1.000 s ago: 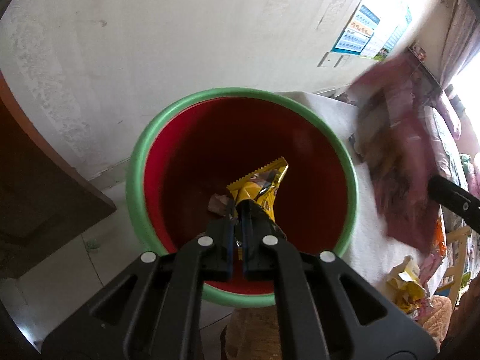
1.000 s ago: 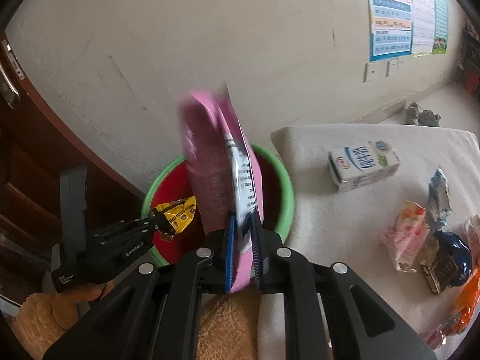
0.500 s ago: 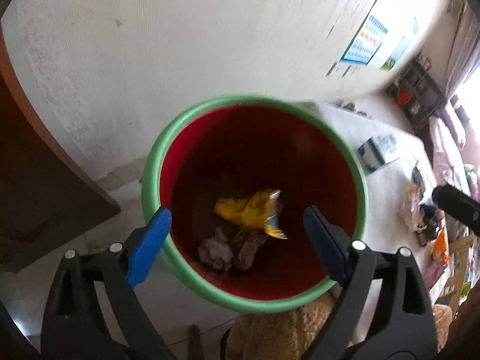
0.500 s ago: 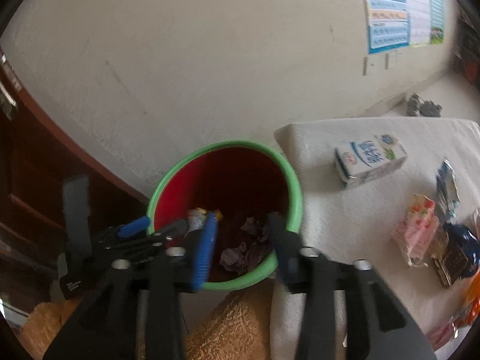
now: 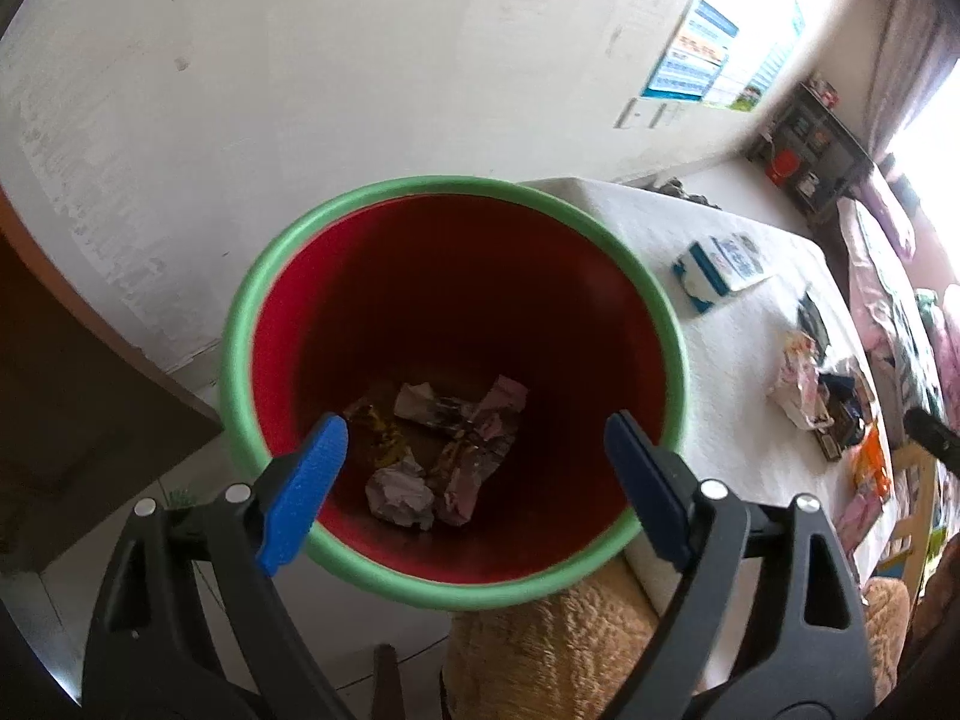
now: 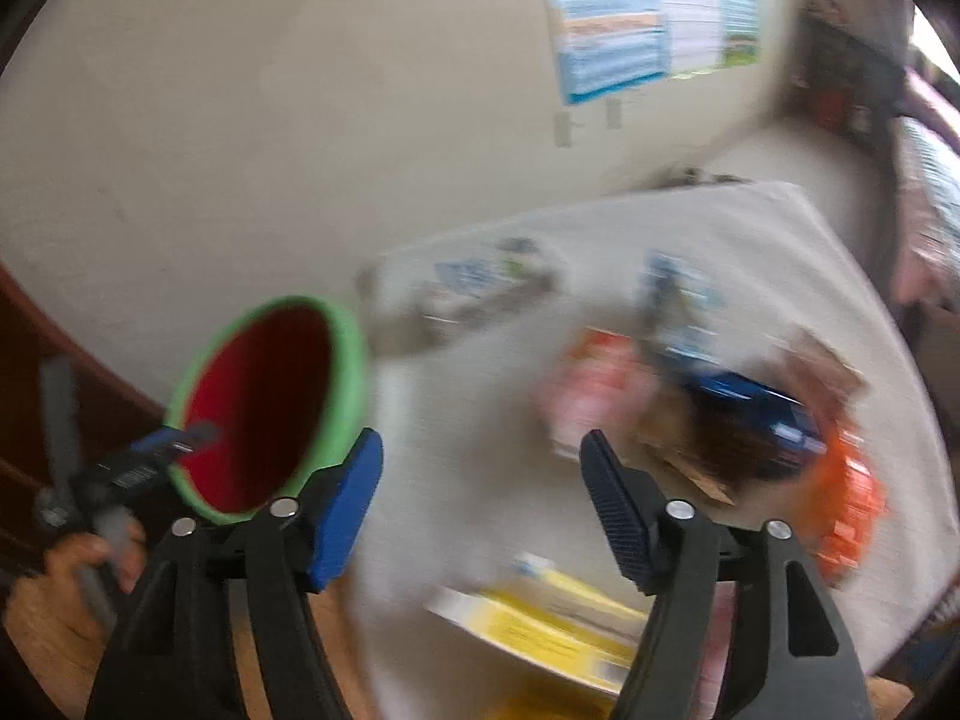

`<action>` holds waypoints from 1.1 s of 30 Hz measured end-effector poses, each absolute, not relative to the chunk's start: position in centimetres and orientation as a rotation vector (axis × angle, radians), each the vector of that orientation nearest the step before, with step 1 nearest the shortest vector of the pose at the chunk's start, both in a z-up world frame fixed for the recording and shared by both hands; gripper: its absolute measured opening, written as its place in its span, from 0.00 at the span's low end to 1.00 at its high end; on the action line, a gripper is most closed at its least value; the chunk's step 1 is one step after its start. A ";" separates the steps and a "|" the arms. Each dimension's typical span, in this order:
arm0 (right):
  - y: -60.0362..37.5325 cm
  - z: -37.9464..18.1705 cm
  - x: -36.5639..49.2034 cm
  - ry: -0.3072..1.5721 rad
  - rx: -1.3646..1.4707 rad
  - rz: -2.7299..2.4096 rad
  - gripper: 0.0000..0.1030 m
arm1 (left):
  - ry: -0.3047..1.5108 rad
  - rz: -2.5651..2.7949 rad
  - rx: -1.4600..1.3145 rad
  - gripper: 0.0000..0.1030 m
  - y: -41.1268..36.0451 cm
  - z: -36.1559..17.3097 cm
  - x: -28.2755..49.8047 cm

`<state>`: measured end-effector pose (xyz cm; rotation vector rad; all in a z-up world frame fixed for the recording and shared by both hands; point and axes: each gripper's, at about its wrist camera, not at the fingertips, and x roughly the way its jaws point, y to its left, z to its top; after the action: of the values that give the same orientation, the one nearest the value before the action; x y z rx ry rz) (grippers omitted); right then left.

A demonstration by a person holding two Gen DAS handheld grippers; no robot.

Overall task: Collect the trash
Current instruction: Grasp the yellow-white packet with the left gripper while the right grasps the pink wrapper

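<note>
A red bin with a green rim [image 5: 240, 324] stands beside the white-clothed table [image 5: 738, 348]. Crumpled wrappers [image 5: 444, 438], one of them yellow [image 5: 384, 438], lie on its bottom. My left gripper [image 5: 474, 426] hangs open above the bin mouth with nothing between its fingers. The right wrist view is blurred by motion. There my right gripper [image 6: 480, 441] is over the table near the bin [image 6: 348, 360]; its jaws are opening and empty. Beyond it lie a pink packet [image 6: 588, 402], a dark blue packet [image 6: 750, 402], an orange packet [image 6: 852, 498] and a yellow packet [image 6: 540, 618].
A milk carton [image 5: 720, 267] lies on the table near the bin. A dark wooden door [image 5: 72, 408] stands left of the bin, against the wall. A tan furry cushion [image 5: 540, 648] sits below the bin. A hand [image 6: 60, 576] holds the left gripper [image 6: 180, 441].
The left jaws opened and the yellow wrapper fell into the bin. The right gripper let go of the pink packet, opened, and swung right from the bin to over the table.
</note>
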<state>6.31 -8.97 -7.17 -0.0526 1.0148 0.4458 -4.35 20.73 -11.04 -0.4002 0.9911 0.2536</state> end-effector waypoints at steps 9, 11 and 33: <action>-19.7 -12.4 4.8 1.192 0.113 0.238 0.66 | 1.005 0.058 -0.320 0.83 14.3 -10.4 -2.5; -20.0 -13.9 4.2 1.242 0.121 0.245 0.66 | 0.999 -0.009 -0.284 0.83 12.3 -9.9 -2.0; -23.6 -14.5 3.7 1.180 0.225 0.213 0.20 | 1.182 -0.725 0.522 0.78 -11.7 -14.8 1.5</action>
<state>3.73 -23.58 -14.50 0.2250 1.1800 0.2127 1.45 -11.71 -14.80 0.5216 1.1822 -0.7247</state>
